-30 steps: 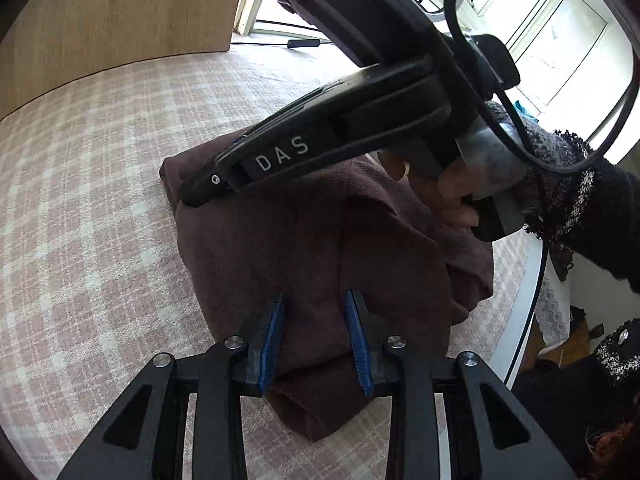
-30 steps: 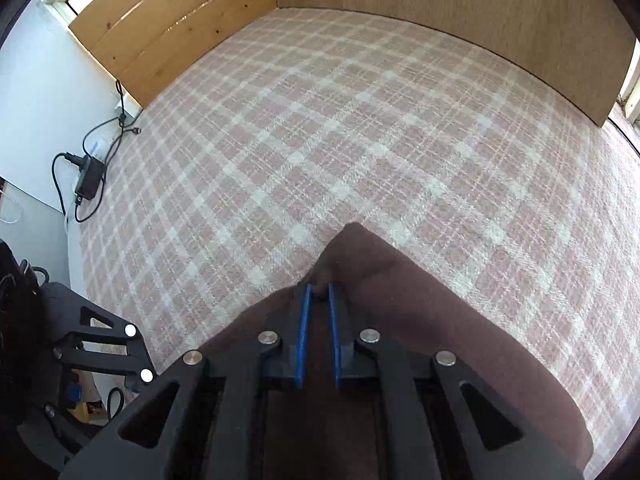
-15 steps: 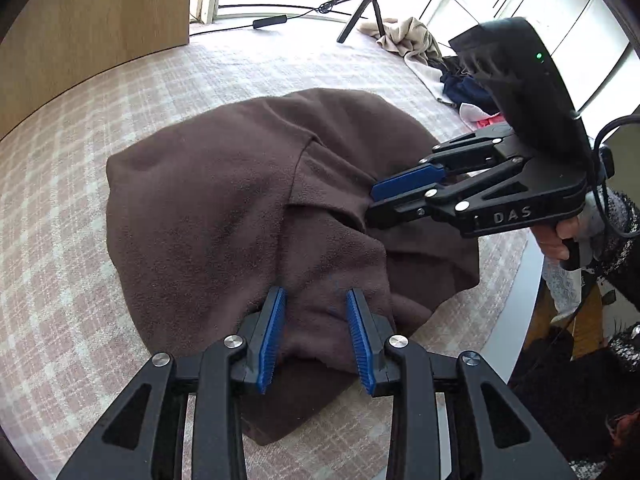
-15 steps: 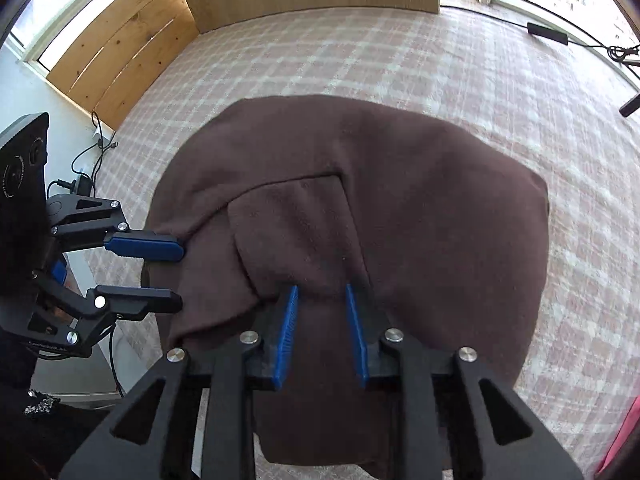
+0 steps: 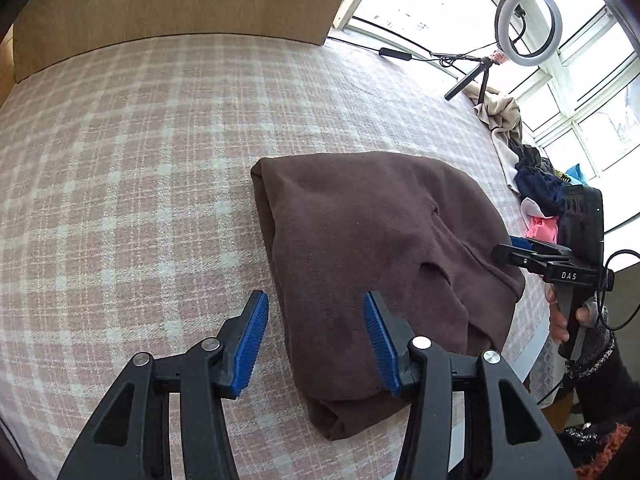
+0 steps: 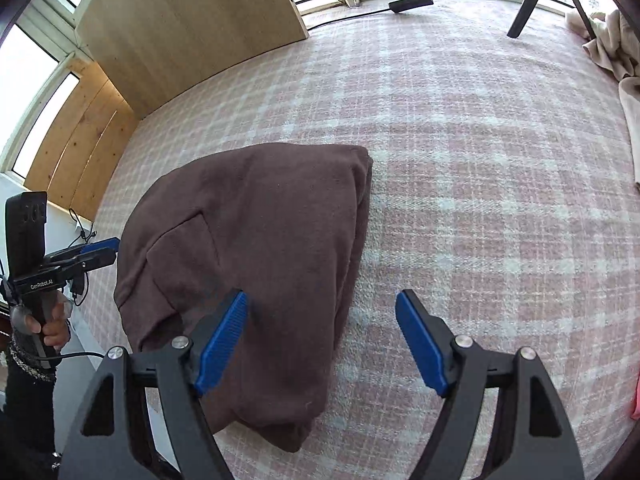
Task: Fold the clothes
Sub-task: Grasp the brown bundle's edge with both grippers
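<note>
Jaws opening on both our left gripper and right gripper with nothing pinched, we judge the brown fleece garment folded into a compact bundle on the plaid bedcover, with the clothes pile left.

Both wrist cameras look steeply down from opposite sides, sharing the brown garment close below.

A dark brown fleece garment is lying folded into a rough, thick bundle. It is resting on the pink plaid surface, showing overlapping flaps on top.
</note>
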Available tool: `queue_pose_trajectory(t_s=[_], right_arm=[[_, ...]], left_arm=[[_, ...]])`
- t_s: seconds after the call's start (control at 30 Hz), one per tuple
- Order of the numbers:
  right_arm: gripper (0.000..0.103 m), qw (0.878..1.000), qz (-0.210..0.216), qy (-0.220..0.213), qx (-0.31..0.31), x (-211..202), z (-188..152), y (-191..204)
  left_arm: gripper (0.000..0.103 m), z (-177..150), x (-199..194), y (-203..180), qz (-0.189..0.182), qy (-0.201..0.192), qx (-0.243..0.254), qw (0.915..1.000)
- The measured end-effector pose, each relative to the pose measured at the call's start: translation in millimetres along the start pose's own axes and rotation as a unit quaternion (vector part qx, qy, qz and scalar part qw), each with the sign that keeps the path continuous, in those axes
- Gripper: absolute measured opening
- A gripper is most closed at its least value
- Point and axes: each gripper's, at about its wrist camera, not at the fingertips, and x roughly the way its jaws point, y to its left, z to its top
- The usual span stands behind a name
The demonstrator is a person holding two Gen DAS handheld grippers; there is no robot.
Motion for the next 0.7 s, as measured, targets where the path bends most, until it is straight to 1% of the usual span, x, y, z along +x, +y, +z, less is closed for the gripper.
queue_pose_trajectory(t_s=[0.07,0.1,0.17,0.2,0.23,0.27,0.33,0.43,0.47,0.5,0.53,0.6,0.63,0.67,0.7], right_arm=[[0.076,1.0,0.01,0.006,0.002,9,-2,-4],[0.075,1.0,0.018,0.002,0.004,11,-4,-6],[0.078,0.999,0.033,-0.01,0.007,13,-8,-8],[0.079,0.999,0.033,-0.015,-0.004,14,-11,-6],[0.083,0.999,0.032,-0.019,-0.018,14,-13,-3],[0.085,0.999,0.03,-0.024,-0.031,15,-15,-1],[0.087,0.998,0.023,-0.025,-0.054,17,-17,5],[0.088,0.997,0.043,-0.03,-0.065,21,-20,8],[0.088,0.996,0.049,-0.029,-0.07,23,-19,10],[0.086,0.995,0.054,-0.026,-0.076,24,-19,13],[0.084,0.995,0.06,-0.024,-0.082,26,-19,15],[0.078,0.993,0.071,-0.018,-0.093,29,-18,20],[0.063,0.993,0.078,-0.015,-0.088,30,-17,20],[0.043,0.993,0.087,-0.011,-0.08,30,-16,20],[0.041,0.993,0.096,-0.008,-0.072,30,-15,19]], left_arm=[[0.049,-1,14,-5,0.015,0.02,0.003,0.9997],[0.05,-2,20,-6,0.019,0.026,0.002,0.9995],[0.053,-4,22,-5,0.019,0.028,-0.01,0.9994],[0.056,-5,22,-3,0.021,0.03,-0.019,0.9991],[0.062,-6,23,-1,0.022,0.032,-0.028,0.9988],[0.062,-7,24,1,0.021,0.034,-0.04,0.9984],[0.063,-7,24,0,0.026,0.037,-0.043,0.998],[0.063,-7,26,-9,0.045,0.04,-0.039,0.9974],[0.061,-6,27,-12,0.051,0.04,-0.036,0.9973],[0.054,-6,27,-16,0.047,0.04,-0.031,0.9976],[0.042,-6,27,-20,0.044,0.039,-0.025,0.9979],[0.037,-7,27,-28,0.047,0.032,-0.007,0.9983],[0.032,-7,26,-32,0.049,0.027,0.001,0.9984],[0.031,-8,25,-31,0.042,0.018,-0.007,0.9989],[0.03,-9,25,-29,0.034,0.009,-0.018,0.9992]])
